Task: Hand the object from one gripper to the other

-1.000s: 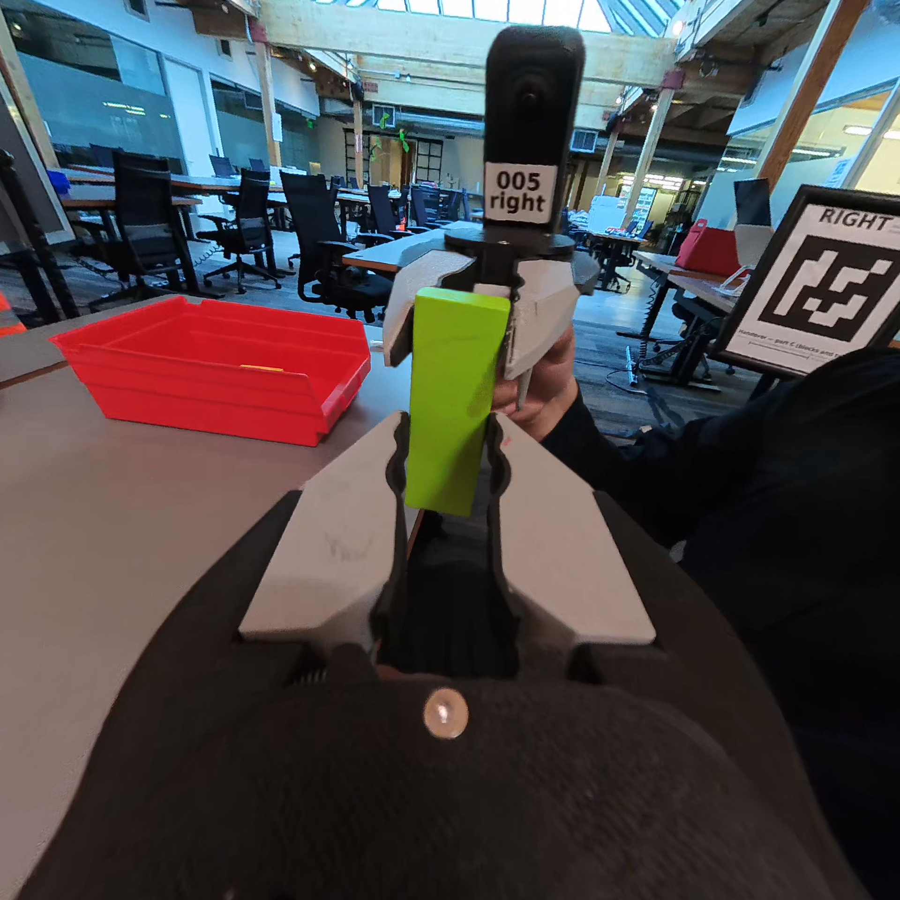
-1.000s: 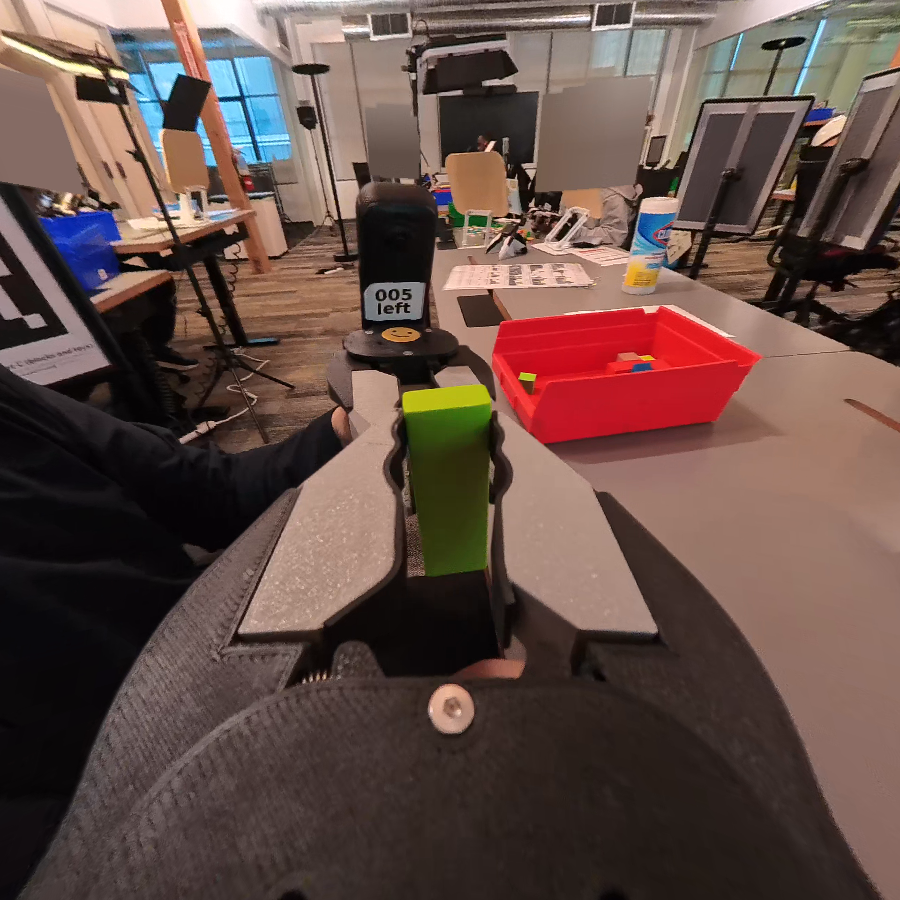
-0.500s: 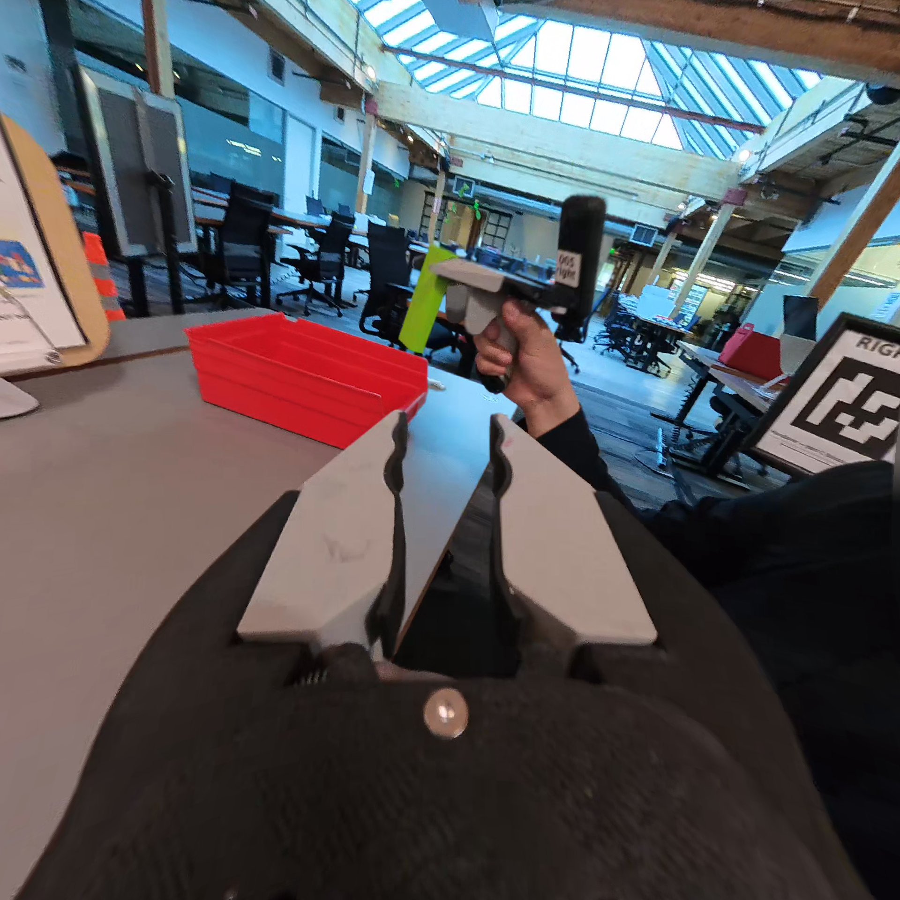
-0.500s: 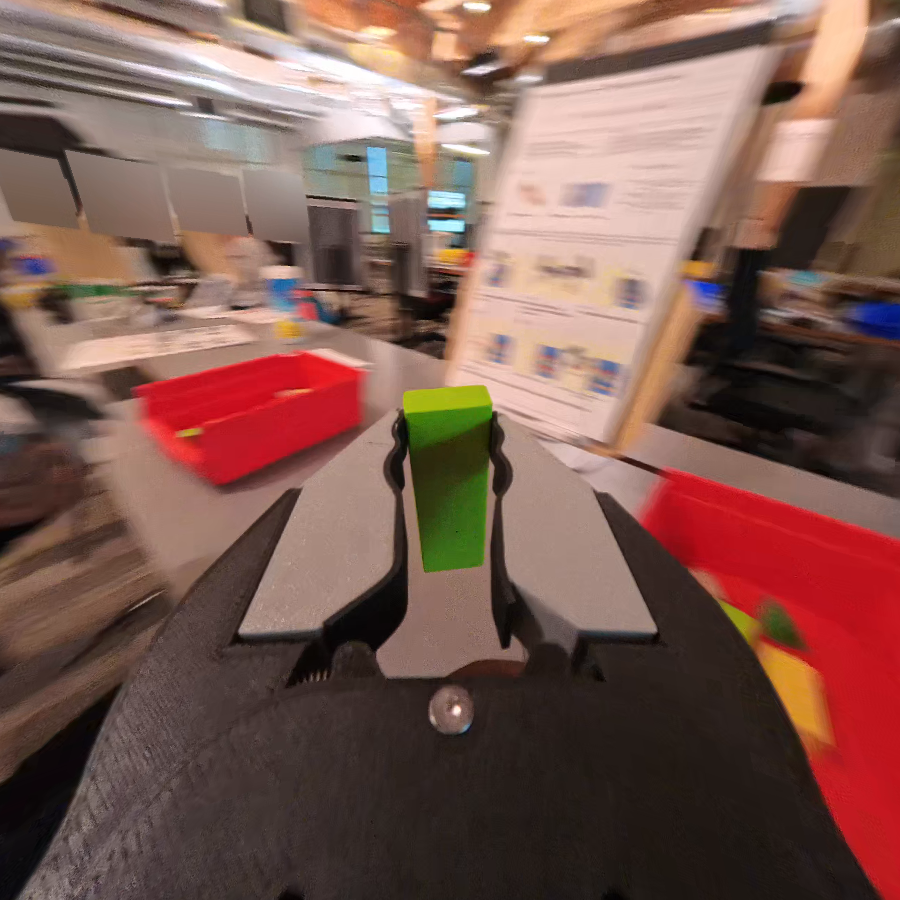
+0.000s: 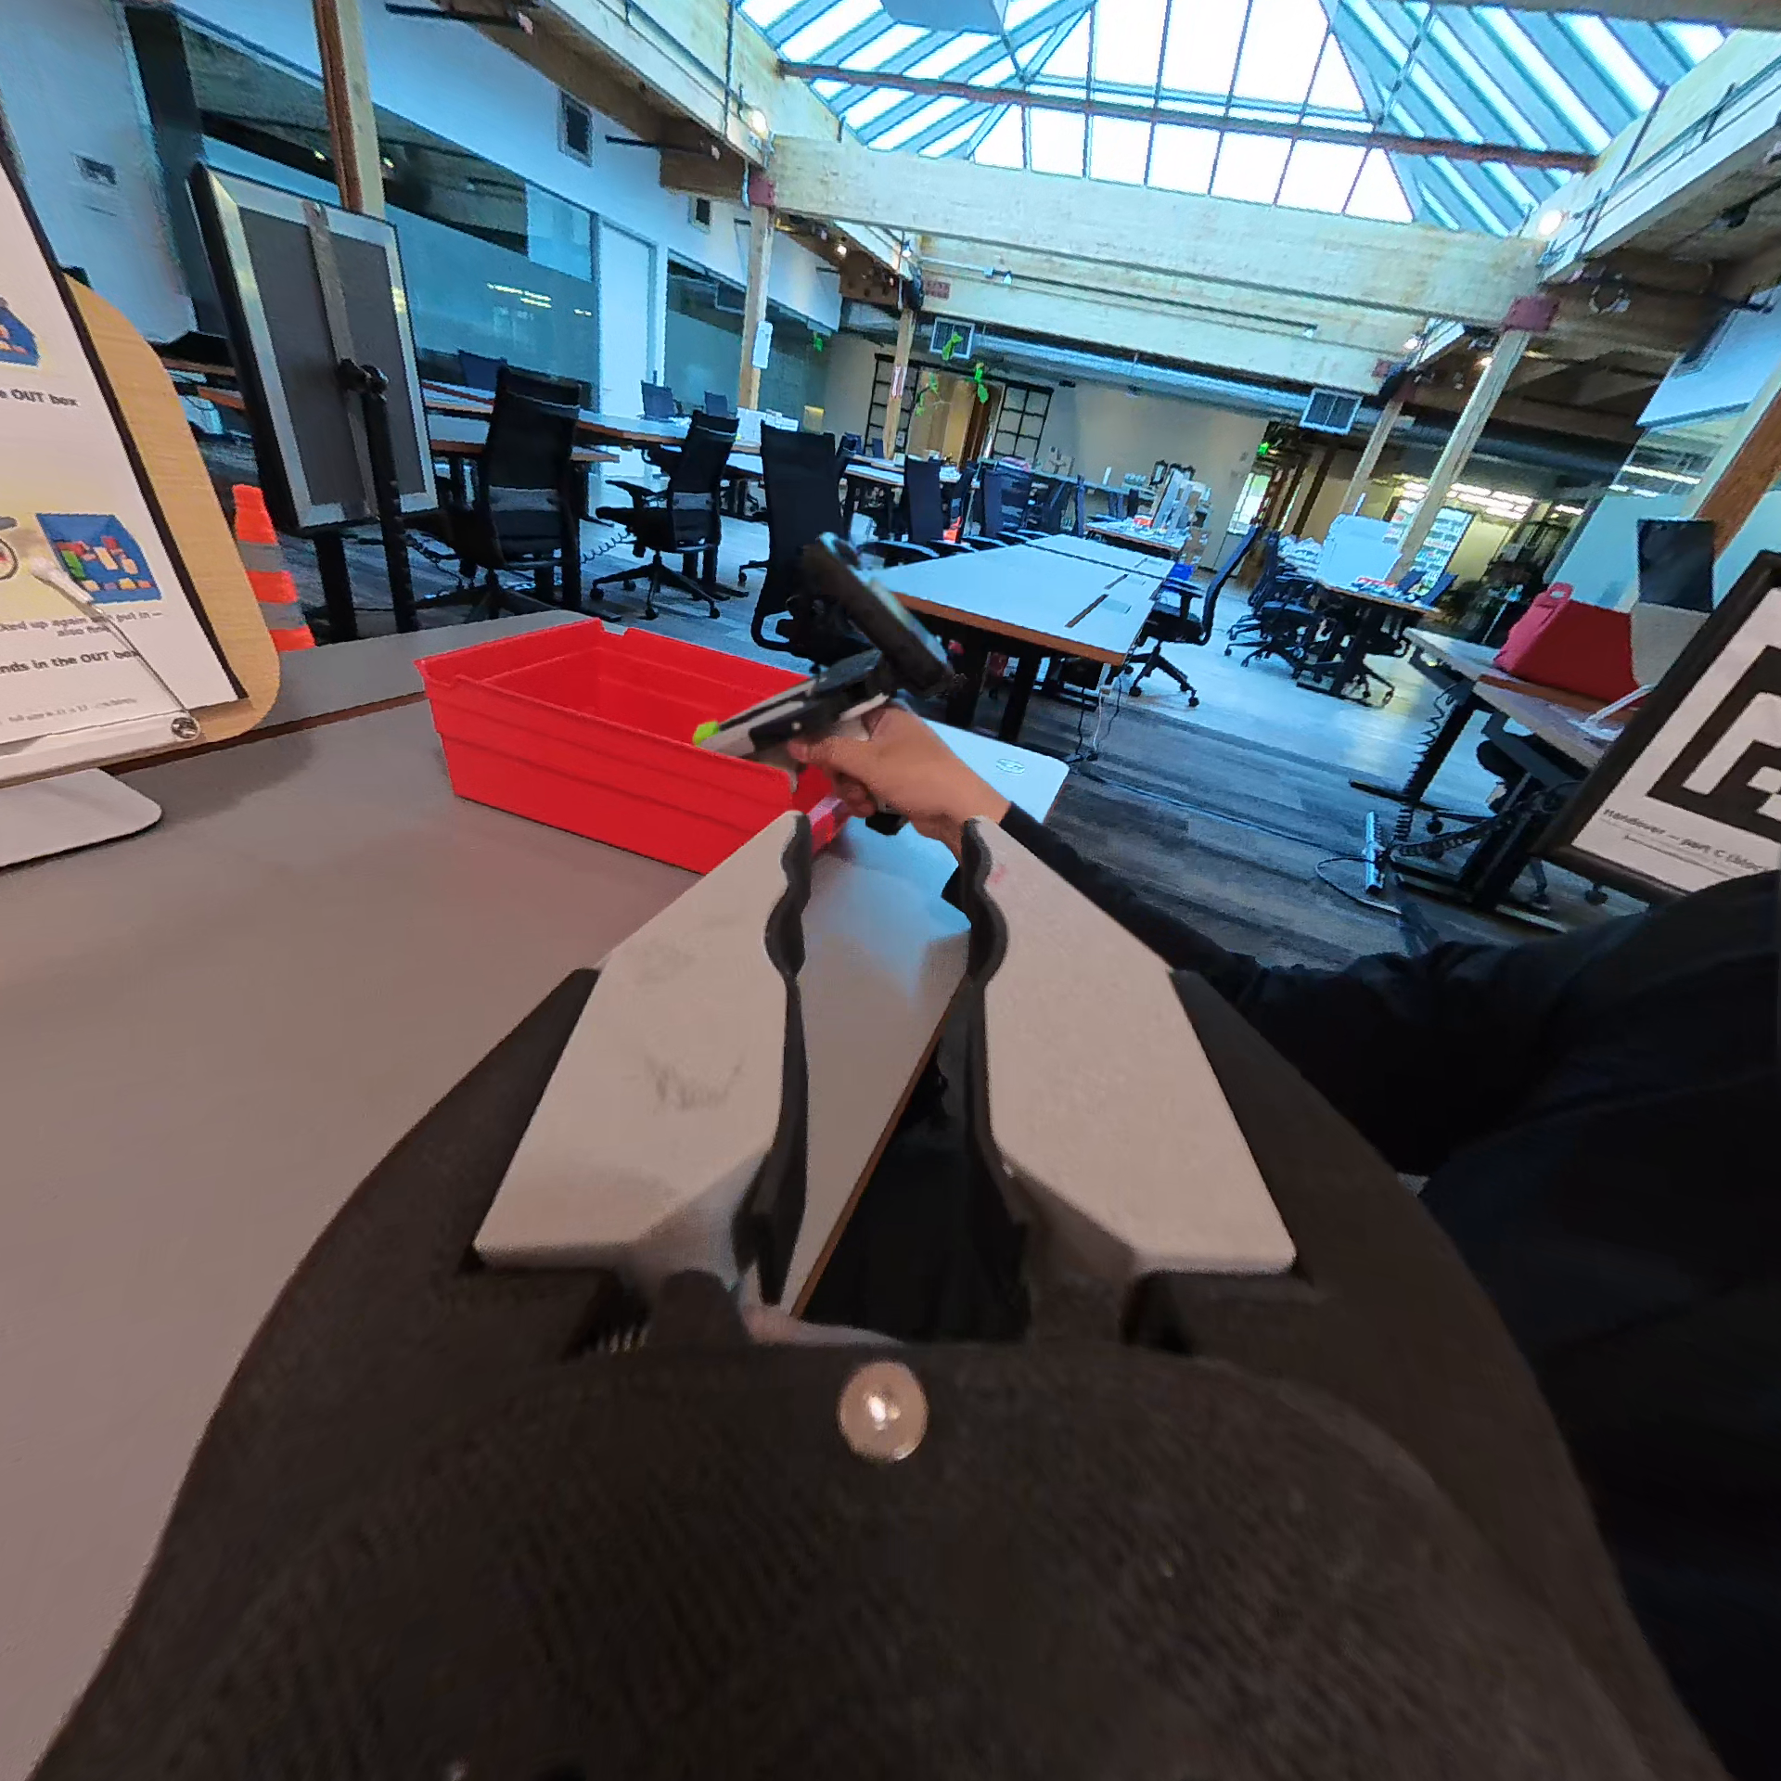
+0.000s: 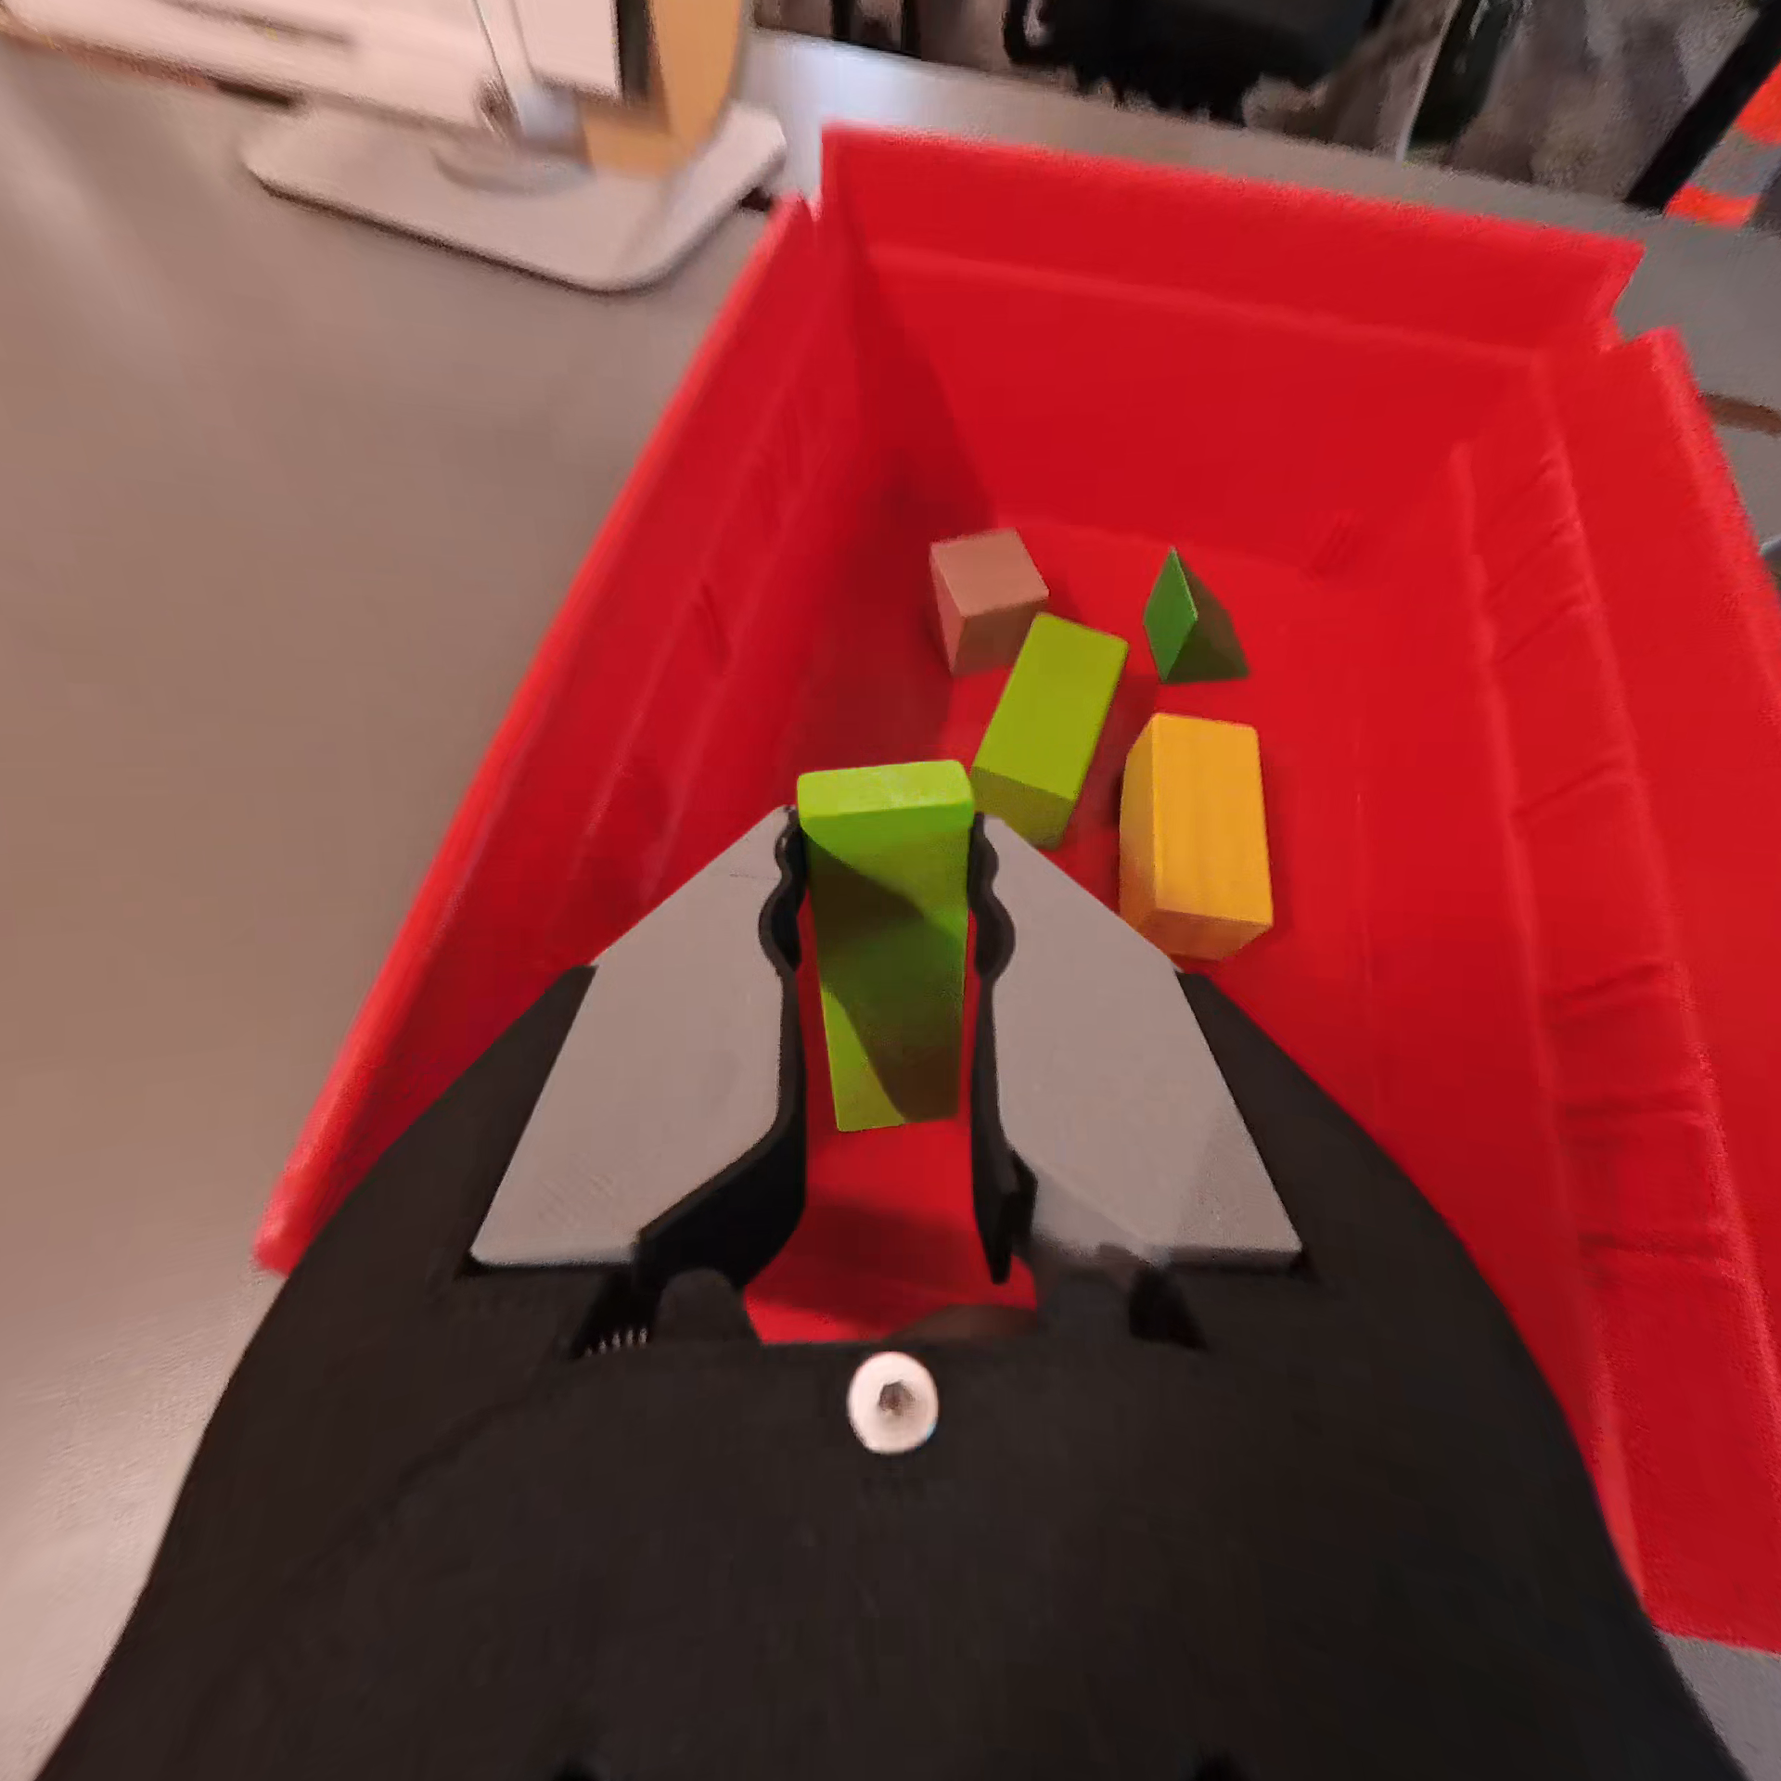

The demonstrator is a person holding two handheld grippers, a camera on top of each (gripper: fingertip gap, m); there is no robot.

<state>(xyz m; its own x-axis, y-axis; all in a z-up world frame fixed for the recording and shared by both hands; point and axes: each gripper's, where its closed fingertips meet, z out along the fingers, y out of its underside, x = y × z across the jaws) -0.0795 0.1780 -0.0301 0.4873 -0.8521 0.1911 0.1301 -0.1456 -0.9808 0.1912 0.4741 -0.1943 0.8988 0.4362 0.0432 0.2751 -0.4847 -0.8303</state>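
My right gripper (image 6: 882,848) is shut on a lime-green block (image 6: 887,925), with both pads pressed on its sides. It holds the block tilted down over the inside of a red bin (image 6: 1205,385). In the left wrist view the right gripper (image 5: 718,737) hangs over the red bin (image 5: 578,761), with the block's green tip (image 5: 705,732) showing at its fingertips. My left gripper (image 5: 879,867) is open with nothing between its fingers, above the grey table (image 5: 289,964) and short of the bin.
In the red bin lie a brown cube (image 6: 983,593), a lime-green block (image 6: 1050,723), a yellow block (image 6: 1195,829) and a dark green triangular block (image 6: 1181,622). An instruction board on a stand (image 5: 87,540) is at the table's left. The person's dark sleeve (image 5: 1446,1041) is at right. My hands' fingertips stand some 45 cm from each other. Measured from the fingertips, the brown cube (image 6: 983,593) is 10 cm or so from the right gripper and 50 cm from the left.
The left gripper let go of the green block, which stayed in the right gripper. The right gripper swung away with it and now tilts down over the red bin.
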